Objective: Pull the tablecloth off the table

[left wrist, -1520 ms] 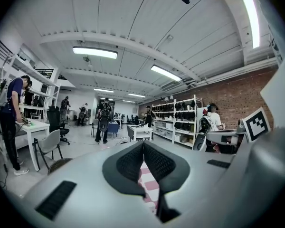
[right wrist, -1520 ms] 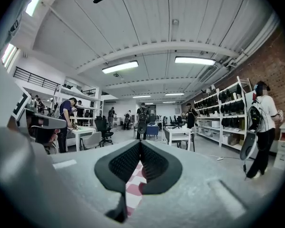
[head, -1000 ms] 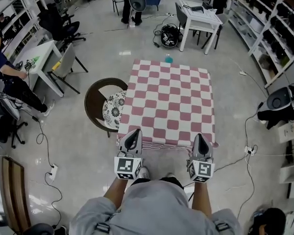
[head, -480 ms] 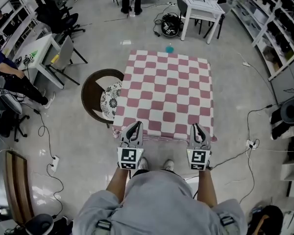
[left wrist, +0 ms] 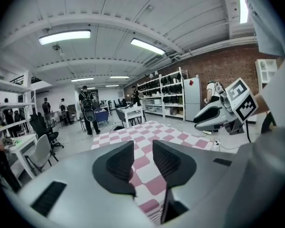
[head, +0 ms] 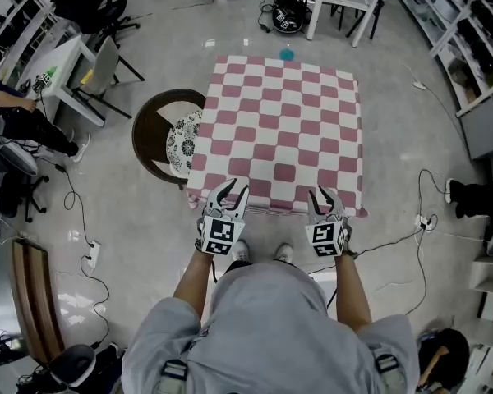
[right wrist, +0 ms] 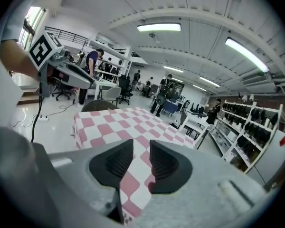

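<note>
Inspector: Head view: cloth (head: pixel 279 130) lay over the table, near hem below both grippers. Roughly square; long axis seemingly ran away from the person.
Clerk: Left gripper (head: pixel 232 194)?
Inspector: Its view: jaws just opened partway, gap empty, cloth beyond.
Clerk: Right gripper (head: pixel 323 197)?
Inspector: Its view: likewise. If one missed the hem, the pull would likely skew

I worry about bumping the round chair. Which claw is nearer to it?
Left. The left claw is at the tablecloth corner nearest the chair; the right claw is at the other near corner. Both have just been opening, nothing between them.
</note>
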`<move>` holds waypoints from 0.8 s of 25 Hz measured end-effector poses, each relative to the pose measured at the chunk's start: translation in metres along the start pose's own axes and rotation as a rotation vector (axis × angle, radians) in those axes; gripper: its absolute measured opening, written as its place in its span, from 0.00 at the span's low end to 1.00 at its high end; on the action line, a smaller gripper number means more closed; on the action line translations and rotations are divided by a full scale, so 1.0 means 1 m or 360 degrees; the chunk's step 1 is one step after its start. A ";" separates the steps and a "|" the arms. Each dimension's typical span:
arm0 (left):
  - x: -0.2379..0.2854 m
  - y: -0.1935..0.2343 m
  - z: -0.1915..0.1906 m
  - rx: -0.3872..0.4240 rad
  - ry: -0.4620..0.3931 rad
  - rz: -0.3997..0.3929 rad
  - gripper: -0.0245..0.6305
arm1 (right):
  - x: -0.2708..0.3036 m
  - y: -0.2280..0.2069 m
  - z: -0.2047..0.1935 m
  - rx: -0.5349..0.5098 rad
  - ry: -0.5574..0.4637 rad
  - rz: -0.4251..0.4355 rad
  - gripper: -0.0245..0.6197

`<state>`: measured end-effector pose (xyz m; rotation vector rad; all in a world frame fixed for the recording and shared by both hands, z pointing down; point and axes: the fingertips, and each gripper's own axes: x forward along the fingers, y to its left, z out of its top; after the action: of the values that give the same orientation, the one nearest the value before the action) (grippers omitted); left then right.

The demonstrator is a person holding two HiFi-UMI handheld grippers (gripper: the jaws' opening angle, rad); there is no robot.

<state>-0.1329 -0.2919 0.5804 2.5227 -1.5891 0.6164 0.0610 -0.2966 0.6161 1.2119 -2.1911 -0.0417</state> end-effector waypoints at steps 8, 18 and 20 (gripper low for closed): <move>0.034 -0.022 -0.054 0.0440 0.0264 -0.0153 0.23 | 0.030 0.033 -0.045 -0.0226 0.0197 0.0185 0.19; 0.062 -0.050 -0.130 0.0824 0.0596 -0.0437 0.27 | 0.063 0.065 -0.105 -0.0551 0.0471 0.0433 0.20; 0.064 -0.051 -0.142 0.0889 0.0651 -0.0472 0.28 | 0.064 0.071 -0.116 -0.0591 0.0524 0.0466 0.21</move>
<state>-0.1042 -0.2807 0.7417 2.6502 -0.9726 1.5826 0.0454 -0.2752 0.7645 0.6370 -1.9388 -0.1134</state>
